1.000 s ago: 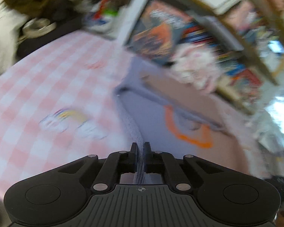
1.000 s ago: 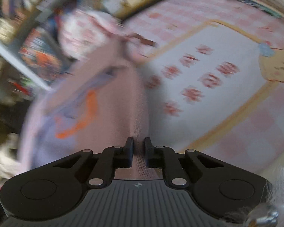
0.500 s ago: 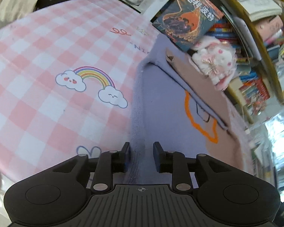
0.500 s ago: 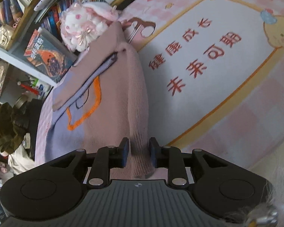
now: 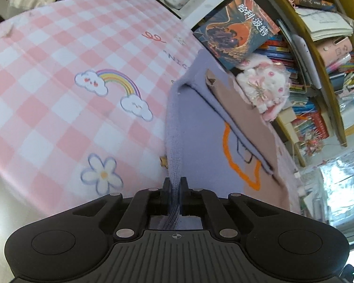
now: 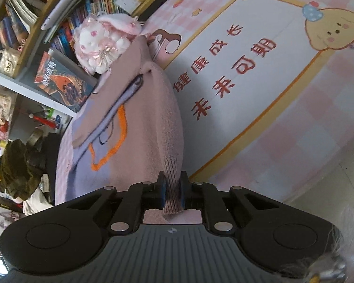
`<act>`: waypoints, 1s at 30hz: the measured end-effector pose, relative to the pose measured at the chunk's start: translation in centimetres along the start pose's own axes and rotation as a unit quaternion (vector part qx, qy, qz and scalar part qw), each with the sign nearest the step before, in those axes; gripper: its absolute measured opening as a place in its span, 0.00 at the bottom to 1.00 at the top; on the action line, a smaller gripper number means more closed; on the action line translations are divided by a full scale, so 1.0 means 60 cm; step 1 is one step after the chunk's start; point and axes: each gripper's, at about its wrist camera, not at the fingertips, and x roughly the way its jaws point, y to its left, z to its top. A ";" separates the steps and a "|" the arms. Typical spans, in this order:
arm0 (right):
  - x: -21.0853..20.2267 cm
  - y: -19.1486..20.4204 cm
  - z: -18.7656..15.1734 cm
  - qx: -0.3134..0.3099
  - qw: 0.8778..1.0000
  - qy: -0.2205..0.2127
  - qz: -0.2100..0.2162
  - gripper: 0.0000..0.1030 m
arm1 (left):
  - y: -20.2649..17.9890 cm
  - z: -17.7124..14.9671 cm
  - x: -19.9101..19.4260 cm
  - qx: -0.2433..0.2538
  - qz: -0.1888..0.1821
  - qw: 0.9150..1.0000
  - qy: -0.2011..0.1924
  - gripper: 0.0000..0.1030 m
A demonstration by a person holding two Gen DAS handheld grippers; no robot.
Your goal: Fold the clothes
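A knitted sweater, lilac on one half and dusty pink on the other with an orange outline, lies on the pink checked table cover. In the left wrist view my left gripper (image 5: 174, 184) is shut on the lilac ribbed hem of the sweater (image 5: 200, 127). In the right wrist view my right gripper (image 6: 172, 179) is shut on the pink ribbed hem of the sweater (image 6: 148, 127). One sleeve is folded across the body. Both hem corners are lifted slightly off the table.
A pink checked table cover (image 5: 59, 75) with rainbow and flower prints lies to the left; a white panel with red characters (image 6: 236, 70) to the right. A plush toy (image 5: 264, 87) and bookshelves (image 5: 318, 35) stand right behind the sweater. A book (image 6: 59, 80) leans there.
Half a second ago both grippers were open around the hem edges; now both have closed on the ribbed hem. The fast motion blur of one second ago has stopped.
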 end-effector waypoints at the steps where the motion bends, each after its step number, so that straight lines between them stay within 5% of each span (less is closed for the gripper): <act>1: -0.007 -0.002 0.000 0.000 1.000 0.001 0.002 0.10 | -0.001 -0.007 -0.007 -0.005 -0.003 1.000 0.000 0.04; 26: -0.138 -0.122 -0.053 0.012 0.995 0.096 0.002 0.10 | 0.022 -0.167 -0.107 -0.050 0.037 0.997 0.041 0.04; 30: -0.143 -0.126 -0.042 0.031 0.995 0.097 0.026 0.09 | 0.013 -0.150 -0.111 -0.066 -0.003 0.997 0.027 0.04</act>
